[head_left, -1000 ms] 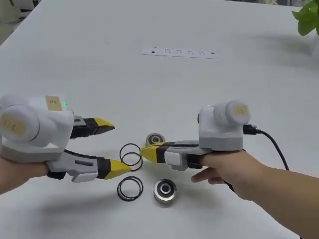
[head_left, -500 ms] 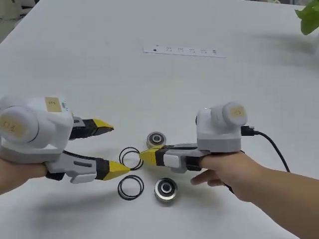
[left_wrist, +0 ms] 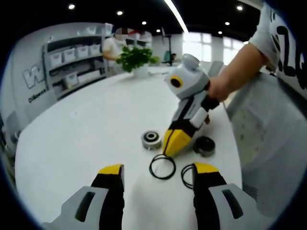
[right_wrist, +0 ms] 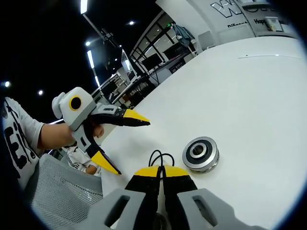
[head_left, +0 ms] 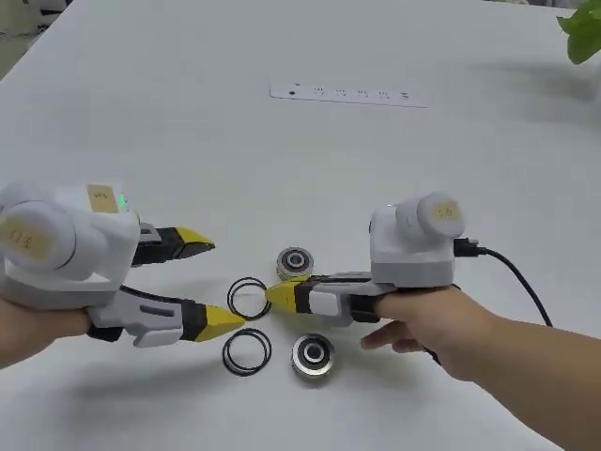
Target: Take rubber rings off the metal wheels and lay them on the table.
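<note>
My right gripper is shut, its yellow tips pinching the near edge of a black rubber ring that lies flat on the white table. Just behind its tips stands one metal wheel. A second wheel sits nearer me, with another ring lying loose to its left. My left gripper hangs open on the left, jaws wide, pointing at the pinched ring without touching it.
A white power strip lies far back on the table. Green plant leaves show at the far right corner. A black cable trails from the right gripper toward the right.
My right gripper has drawn slightly toward me, so the far wheel now shows whole behind its tips. The left gripper has stayed still.
</note>
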